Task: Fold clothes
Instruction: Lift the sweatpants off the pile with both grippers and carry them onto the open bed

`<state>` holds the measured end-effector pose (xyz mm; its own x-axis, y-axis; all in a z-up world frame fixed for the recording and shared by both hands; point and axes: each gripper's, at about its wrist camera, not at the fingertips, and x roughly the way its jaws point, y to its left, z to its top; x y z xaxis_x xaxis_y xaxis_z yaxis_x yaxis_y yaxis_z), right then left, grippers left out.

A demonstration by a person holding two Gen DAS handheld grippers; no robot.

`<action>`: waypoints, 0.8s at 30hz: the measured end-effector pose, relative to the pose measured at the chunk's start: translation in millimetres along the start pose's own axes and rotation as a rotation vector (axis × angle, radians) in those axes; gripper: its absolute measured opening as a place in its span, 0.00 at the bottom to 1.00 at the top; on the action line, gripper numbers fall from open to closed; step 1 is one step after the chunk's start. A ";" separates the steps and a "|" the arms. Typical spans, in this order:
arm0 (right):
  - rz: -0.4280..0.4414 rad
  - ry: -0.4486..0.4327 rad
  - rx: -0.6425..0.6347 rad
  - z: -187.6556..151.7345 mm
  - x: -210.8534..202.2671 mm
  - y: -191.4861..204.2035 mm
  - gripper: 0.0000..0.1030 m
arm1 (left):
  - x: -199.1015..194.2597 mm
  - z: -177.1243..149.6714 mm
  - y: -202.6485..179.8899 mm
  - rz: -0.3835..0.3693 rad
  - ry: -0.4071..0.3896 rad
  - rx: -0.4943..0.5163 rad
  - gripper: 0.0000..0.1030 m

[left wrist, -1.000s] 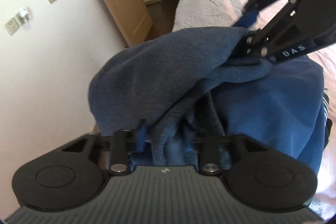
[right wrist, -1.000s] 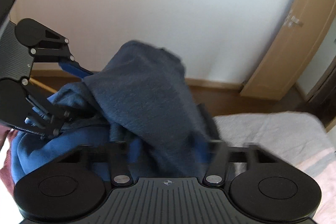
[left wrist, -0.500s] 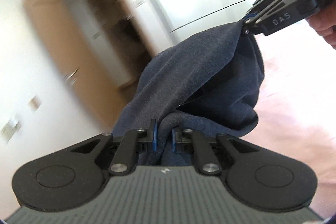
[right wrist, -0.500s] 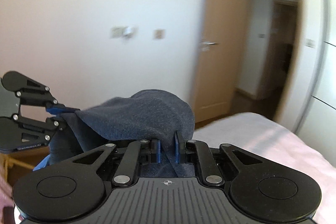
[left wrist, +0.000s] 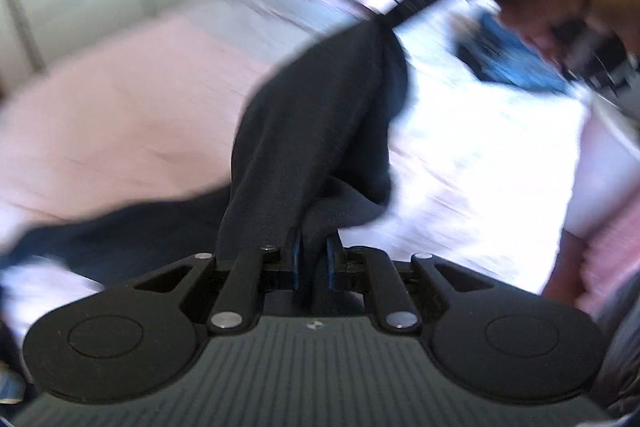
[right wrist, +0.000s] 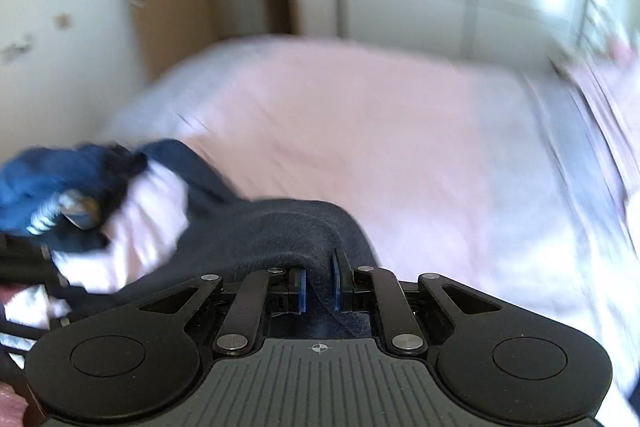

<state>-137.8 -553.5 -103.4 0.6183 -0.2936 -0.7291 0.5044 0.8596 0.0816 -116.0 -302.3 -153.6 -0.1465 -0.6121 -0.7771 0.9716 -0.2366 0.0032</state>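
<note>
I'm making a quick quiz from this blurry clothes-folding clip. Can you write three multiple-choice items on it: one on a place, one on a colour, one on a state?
1. What lies below the dark navy fleece garment?
A. a wooden table
B. a bed with a pale pink cover
C. a tiled floor

2. What colour are the pads on the left gripper?
A. blue
B. red
C. white

3. How is the right gripper?
A. wide open and empty
B. holding a hanger
C. closed on the garment's fabric

Answers: 1 B, the pink cover spreads under the garment. 2 A, blue pads flank the cloth. 3 C, fabric sits pinched between its pads.
</note>
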 end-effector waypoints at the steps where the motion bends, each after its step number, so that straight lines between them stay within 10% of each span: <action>1: -0.025 0.028 0.022 -14.4 -1.9 -6.6 0.10 | 6.9 1.0 -11.8 -0.040 0.013 0.023 0.06; 7: -0.134 0.089 0.200 -53.2 -34.4 -45.4 0.09 | -7.6 -28.0 -19.2 -0.156 0.072 0.051 0.19; 12: -0.272 0.125 0.275 -50.7 -36.7 -74.6 0.14 | -2.4 -47.7 42.1 0.004 0.167 0.023 0.41; 17: -0.351 0.158 0.252 -61.6 -34.3 -55.3 0.62 | 22.8 -90.2 113.7 0.117 0.324 -0.065 0.59; 24: -0.216 0.341 0.398 -139.1 -9.9 -17.5 0.62 | 60.0 -149.2 150.2 -0.036 0.418 -0.400 0.59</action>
<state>-236.6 -507.4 -192.1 0.2791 -0.2365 -0.9307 0.8270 0.5517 0.1078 48.8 -261.9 -293.6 -0.1737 -0.2394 -0.9553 0.9739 0.1020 -0.2026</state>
